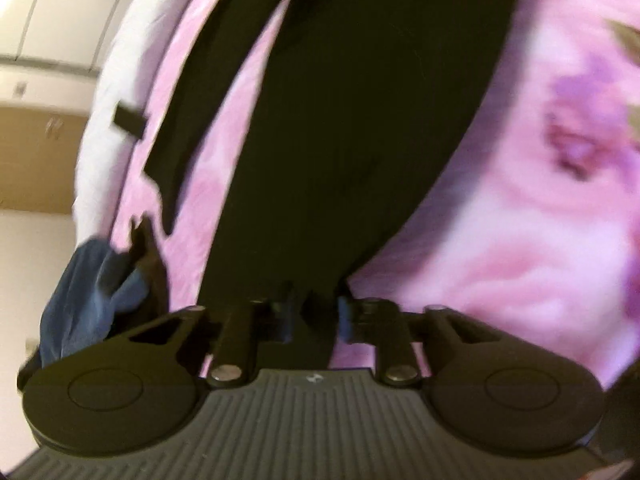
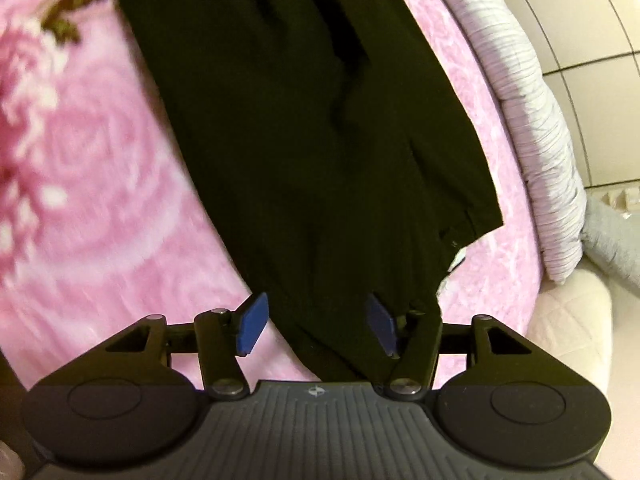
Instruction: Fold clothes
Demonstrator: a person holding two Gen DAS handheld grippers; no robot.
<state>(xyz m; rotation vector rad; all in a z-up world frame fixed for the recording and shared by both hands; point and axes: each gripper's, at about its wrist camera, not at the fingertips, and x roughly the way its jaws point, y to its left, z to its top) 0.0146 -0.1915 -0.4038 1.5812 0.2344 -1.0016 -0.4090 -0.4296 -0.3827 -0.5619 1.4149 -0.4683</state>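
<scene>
Pink floral blanket [image 2: 92, 184] spreads under both grippers, w/ a white ribbed quilt [image 2: 532, 120] along its far-right edge as seen from the right gripper. The black garment [image 2: 320, 140] lies lengthwise on the blanket, running straight ahead of both grippers; a blue cloth [image 1: 92, 296] sits bunched off to the left of the left gripper.

Left gripper [image 1: 316, 316]: jaws nearly together, pinching the garment's near edge. Right gripper [image 2: 320, 324]: pads spread wide, black cloth lying between them, nothing clamped.

Risks, as I judge them:
- Only one side held, so a lift would likely drag the garment skewed and the fold goes crooked.
- Right jaws closing now could grab a bunched wad or blanket pile too.
- Left pinch looks shallow; slick fabric may slip out on a quick pull.
- Views are blurred, so layer count at the edge can't be told.
</scene>
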